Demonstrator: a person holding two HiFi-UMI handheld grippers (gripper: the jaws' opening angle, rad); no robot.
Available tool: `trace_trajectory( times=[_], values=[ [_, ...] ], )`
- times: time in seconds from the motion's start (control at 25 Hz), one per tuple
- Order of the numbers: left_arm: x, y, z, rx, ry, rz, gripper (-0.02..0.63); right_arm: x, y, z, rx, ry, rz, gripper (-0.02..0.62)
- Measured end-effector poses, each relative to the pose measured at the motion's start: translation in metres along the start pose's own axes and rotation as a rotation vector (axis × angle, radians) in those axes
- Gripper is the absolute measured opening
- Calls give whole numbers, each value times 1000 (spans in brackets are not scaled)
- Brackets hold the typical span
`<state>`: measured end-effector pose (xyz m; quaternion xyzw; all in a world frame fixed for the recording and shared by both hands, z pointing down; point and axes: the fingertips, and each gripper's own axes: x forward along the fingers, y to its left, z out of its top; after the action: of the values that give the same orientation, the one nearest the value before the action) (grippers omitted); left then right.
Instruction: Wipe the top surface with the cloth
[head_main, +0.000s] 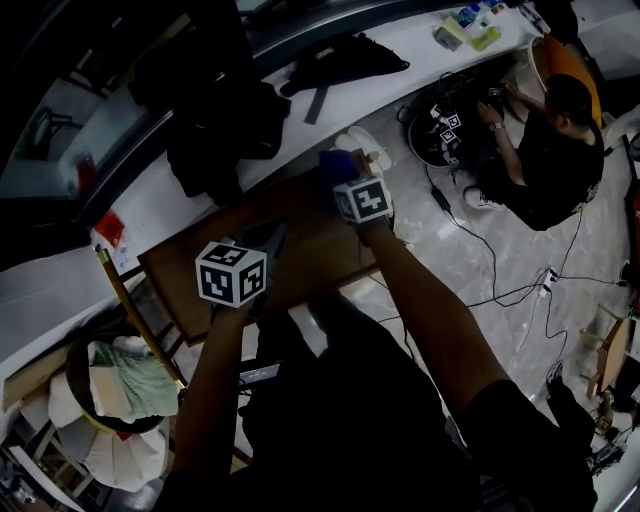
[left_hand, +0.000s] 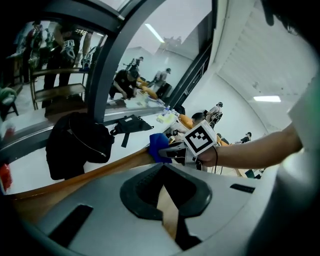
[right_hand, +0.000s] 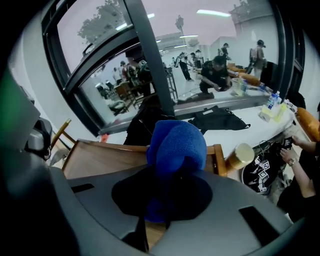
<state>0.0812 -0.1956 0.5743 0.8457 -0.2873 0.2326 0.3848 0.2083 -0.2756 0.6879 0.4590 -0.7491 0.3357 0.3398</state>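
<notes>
The right gripper (right_hand: 156, 220) is pinching a bunched blue fleecy cloth (right_hand: 176, 150) between its 2 fingers. The wad is bulging out past the fingertips and covering them. In the head view the cloth is sitting at the 1 o'clock corner of the brown rectangular wooden desk (head_main: 300, 262). From the left gripper view it appears to be touching the wood right at that far edge.

The left gripper (left_hand: 171, 222) is hanging over the desk's 7 o'clock part, well apart from the cloth. Its fingers are standing slightly spread, gripping nothing — only a wedge of bare wood is showing in the gap. Each gripper's cube with square markers is facing up toward the head camera, with a dark-sleeved arm reaching in behind it from 6 o'clock.

A long white ledge (head_main: 400, 45) is running beyond the desk from 8 o'clock to 1 o'clock. On it a lumpy black bag (head_main: 215, 130) is lying at 11 o'clock of the desk, and a flat black strapped pouch (head_main: 345, 60) at 12 o'clock. A tan cylinder (right_hand: 240, 156) is standing just beside the desk's corner, at 3 o'clock of the cloth in the right gripper view.

At 2 o'clock of the head view a person in black clothing (head_main: 550, 150) is crouching on the pale floor among black cables. At 7 o'clock a round dark-rimmed basket (head_main: 78, 385) is holding a pale green fabric.
</notes>
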Motion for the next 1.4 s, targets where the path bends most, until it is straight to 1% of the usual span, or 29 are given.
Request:
trace_trajectory(
  times=[0.2,0.4,0.52,0.64,0.76,0.92,1.04,1.16,1.28,1.4],
  values=[
    [0,-2,1,-1,-5,-2,6,-7,-19,1,32,12,-60,63],
    [-19,6,2,-11,-25,13,6,-10,-34,-1,67,22,-127,63],
    [-43,15,5,-33,-67,29,6,-17,-30,2,74,26,-137,63],
    [-77,31,5,-60,-110,54,6,-27,-5,7,111,9,-117,61],
    [-127,57,0,-83,-150,106,6,-30,56,20,89,-31,-45,61],
    [-212,97,-16,-117,-220,188,6,-25,177,34,22,-80,107,63],
    [-274,128,-44,-147,-242,262,6,-12,273,40,-28,-101,226,63],
    [-324,156,-79,-194,-250,330,6,10,361,38,-66,-94,343,63],
    [-359,176,-110,-245,-254,368,6,32,434,32,-86,-73,439,61],
    [-382,190,-137,-272,-243,385,6,56,491,23,-108,-42,496,63]
  ],
)
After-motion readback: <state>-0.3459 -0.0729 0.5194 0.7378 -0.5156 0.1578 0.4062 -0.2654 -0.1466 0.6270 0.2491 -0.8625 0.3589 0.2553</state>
